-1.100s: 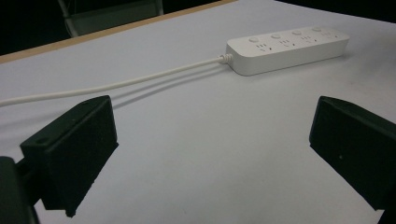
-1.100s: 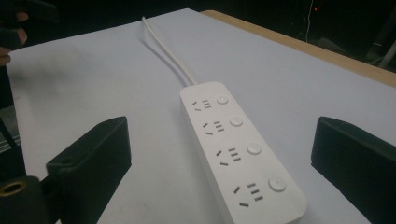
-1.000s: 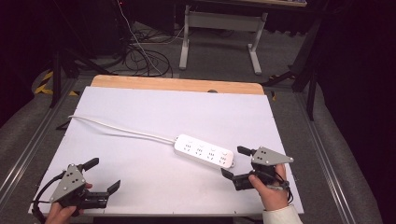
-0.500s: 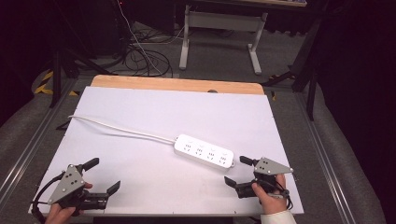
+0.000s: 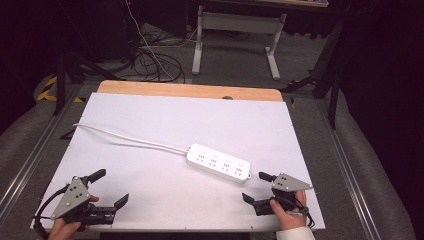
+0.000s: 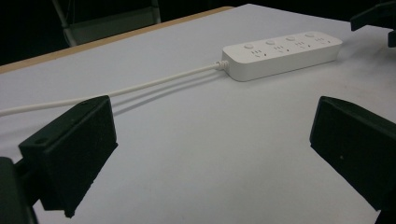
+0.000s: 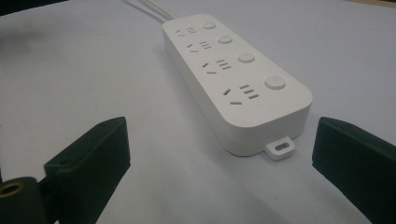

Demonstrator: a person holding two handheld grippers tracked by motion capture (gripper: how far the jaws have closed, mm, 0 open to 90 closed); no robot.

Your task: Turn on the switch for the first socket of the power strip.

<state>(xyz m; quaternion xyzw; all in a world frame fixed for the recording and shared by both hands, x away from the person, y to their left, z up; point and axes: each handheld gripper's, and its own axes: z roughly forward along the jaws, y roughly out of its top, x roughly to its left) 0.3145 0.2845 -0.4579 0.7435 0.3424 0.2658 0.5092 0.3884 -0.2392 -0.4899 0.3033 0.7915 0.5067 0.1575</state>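
Nearest, at the table's front edge: left gripper (image 5: 101,189) at the front-left corner, jaws spread wide, empty; right gripper (image 5: 258,187) at front-right, also gaping wide, holding nothing, each in a hand (image 5: 290,216). Just beyond the right gripper a white power strip (image 5: 218,163) lies flat on the white tabletop (image 5: 165,120), four sockets with round buttons, its tabbed end facing those jaws, not touching. Its white cord (image 5: 125,140) trails to the far-left edge; beyond, the wooden table edge (image 5: 190,90), floor cables (image 5: 150,57).
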